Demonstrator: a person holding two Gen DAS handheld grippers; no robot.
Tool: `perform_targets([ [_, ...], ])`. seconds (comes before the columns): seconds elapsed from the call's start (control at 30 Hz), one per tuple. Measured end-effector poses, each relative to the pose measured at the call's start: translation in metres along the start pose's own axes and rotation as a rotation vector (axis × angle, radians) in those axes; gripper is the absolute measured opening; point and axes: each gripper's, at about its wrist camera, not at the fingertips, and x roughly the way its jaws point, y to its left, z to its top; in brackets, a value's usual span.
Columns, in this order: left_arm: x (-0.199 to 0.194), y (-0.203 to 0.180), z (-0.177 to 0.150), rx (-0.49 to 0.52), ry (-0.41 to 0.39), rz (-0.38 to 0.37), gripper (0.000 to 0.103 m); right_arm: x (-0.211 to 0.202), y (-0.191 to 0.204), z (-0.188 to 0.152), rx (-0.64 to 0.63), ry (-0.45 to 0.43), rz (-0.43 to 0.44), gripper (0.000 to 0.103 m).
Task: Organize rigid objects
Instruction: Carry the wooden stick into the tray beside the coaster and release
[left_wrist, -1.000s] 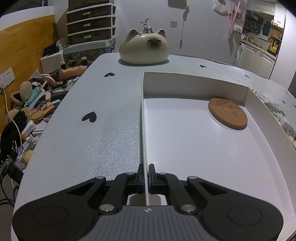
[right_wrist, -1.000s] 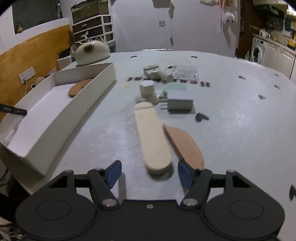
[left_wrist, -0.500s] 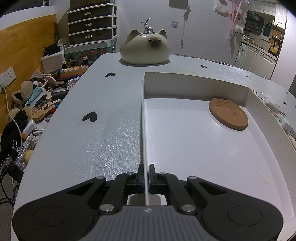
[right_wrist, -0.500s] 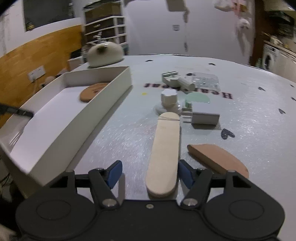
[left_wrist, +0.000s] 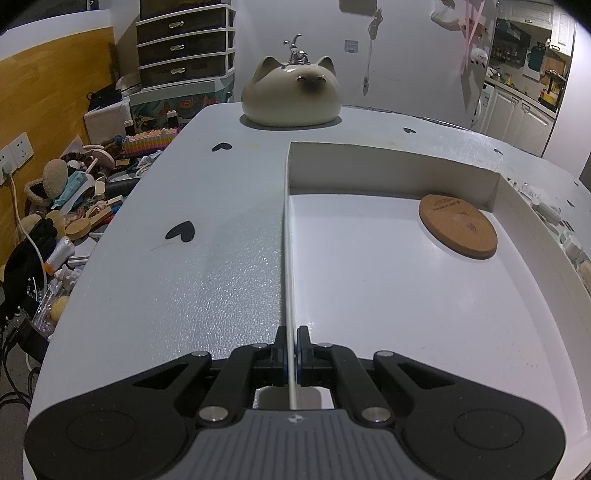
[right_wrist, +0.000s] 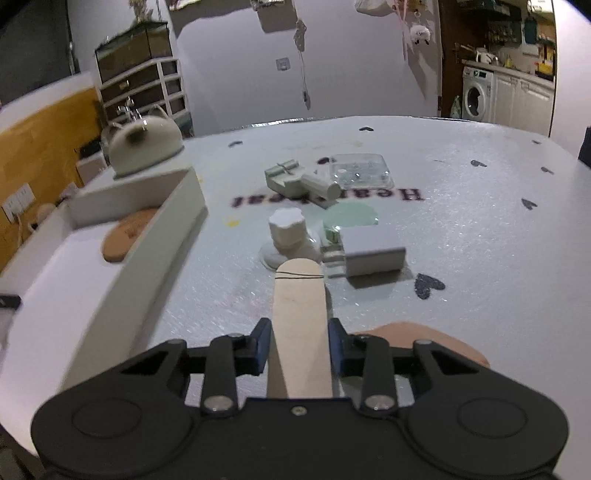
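Observation:
My left gripper (left_wrist: 291, 341) is shut on the thin left wall of the white box (left_wrist: 286, 236). A round cork coaster (left_wrist: 458, 226) lies inside the box at its far right. In the right wrist view my right gripper (right_wrist: 300, 341) has closed in around a long pale wooden board (right_wrist: 299, 314), its blue pads at both edges. A brown half-round piece (right_wrist: 424, 338) lies just right of the fingers. The white box (right_wrist: 140, 266) with the coaster (right_wrist: 127, 236) sits to the left.
Ahead of the board lie a white knob on a disc (right_wrist: 286, 230), a grey charger block (right_wrist: 371, 249), a pale green disc (right_wrist: 351, 218), a clear plastic case (right_wrist: 360, 171) and white parts (right_wrist: 288, 177). A cat-shaped ceramic pot (left_wrist: 291, 92) stands at the far table edge.
My right gripper moved forward over the wooden board and its fingers closed in against the board's sides. The left gripper and box stayed still.

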Motion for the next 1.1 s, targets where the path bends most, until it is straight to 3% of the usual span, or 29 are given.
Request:
perform_targets([
  [0.27,0.000,-0.002,0.000,0.004,-0.002,0.002,0.002,-0.026,0.046,0.027,-0.001,-0.089,0.174,0.034],
  [0.43,0.000,-0.002,-0.001,0.006,-0.005,0.000,0.002,-0.026,0.091,0.035,-0.039,-0.067,0.281,0.034],
  [0.57,0.000,-0.001,0.000,0.005,-0.003,-0.004,0.002,-0.010,0.122,0.034,-0.043,0.004,0.327,0.034],
  [0.73,0.000,-0.001,0.000,0.003,-0.004,-0.005,0.002,0.016,0.153,0.031,-0.050,0.090,0.286,0.034],
  [0.93,0.000,-0.001,0.000,0.001,-0.005,-0.008,0.002,0.033,0.171,0.028,-0.114,0.113,0.186,0.034],
  [1.1,0.000,0.000,0.000,0.001,-0.005,-0.010,0.002,0.041,0.171,0.026,-0.115,0.149,0.159,0.036],
])
